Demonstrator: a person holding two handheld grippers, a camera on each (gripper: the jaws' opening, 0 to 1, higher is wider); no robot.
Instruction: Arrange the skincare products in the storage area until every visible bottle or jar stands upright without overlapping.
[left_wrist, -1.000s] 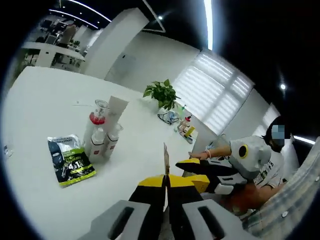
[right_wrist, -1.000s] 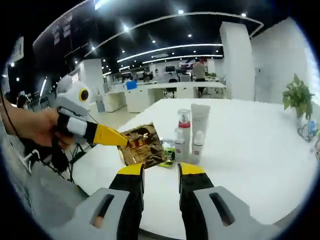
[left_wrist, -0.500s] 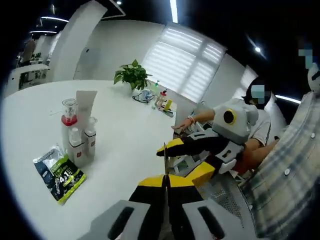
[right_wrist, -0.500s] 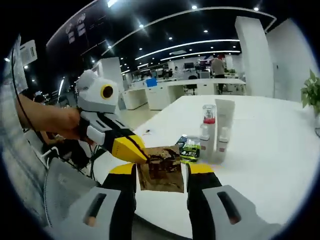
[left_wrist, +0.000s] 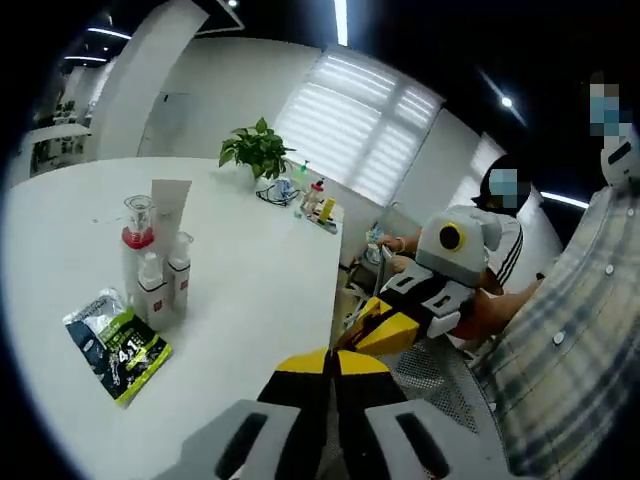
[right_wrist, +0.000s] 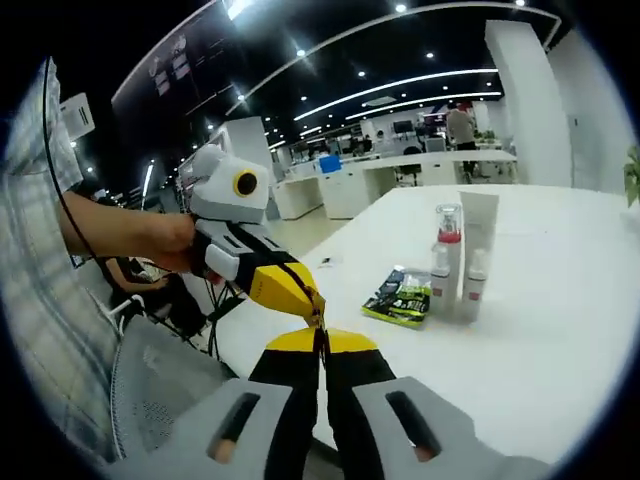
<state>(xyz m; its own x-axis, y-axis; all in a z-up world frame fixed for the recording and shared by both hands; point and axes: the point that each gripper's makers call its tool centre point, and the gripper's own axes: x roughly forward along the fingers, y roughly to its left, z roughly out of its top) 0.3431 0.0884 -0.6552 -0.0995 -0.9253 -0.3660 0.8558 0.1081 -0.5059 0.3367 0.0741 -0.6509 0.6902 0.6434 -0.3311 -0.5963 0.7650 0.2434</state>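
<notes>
Left gripper view: the left gripper (left_wrist: 333, 362), with yellow-tipped grey jaws pressed together, is poised above the near edge of a smooth white table (left_wrist: 260, 270). Whether anything thin lies between the jaws cannot be told here. Four skincare containers (left_wrist: 155, 262) stand upright in a tight cluster on the left of the table: a clear bottle with a red collar (left_wrist: 135, 240), a tall flat white tube (left_wrist: 170, 215) and two small white bottles (left_wrist: 152, 298) with red labels. Just beside them lies one glossy green-and-black sachet (left_wrist: 115, 343), flat on the surface. A leafy potted plant (left_wrist: 257, 152) stands at the far edge, before slatted window blinds (left_wrist: 355, 125). The right gripper (left_wrist: 385, 330), grey-bodied with yellow tips, reaches in from the right, its tips close to the left one's.

Right gripper view: the right gripper (right_wrist: 322, 345) has its jaws drawn together, and what they pinch, if anything, cannot be made out. The left gripper (right_wrist: 290, 292), held in a person's hand (right_wrist: 170, 242), meets it tip to tip from the left. Beyond, the four containers (right_wrist: 460, 260) stand upright and the sachet (right_wrist: 402, 298) lies beside them on the table (right_wrist: 540, 320).
</notes>
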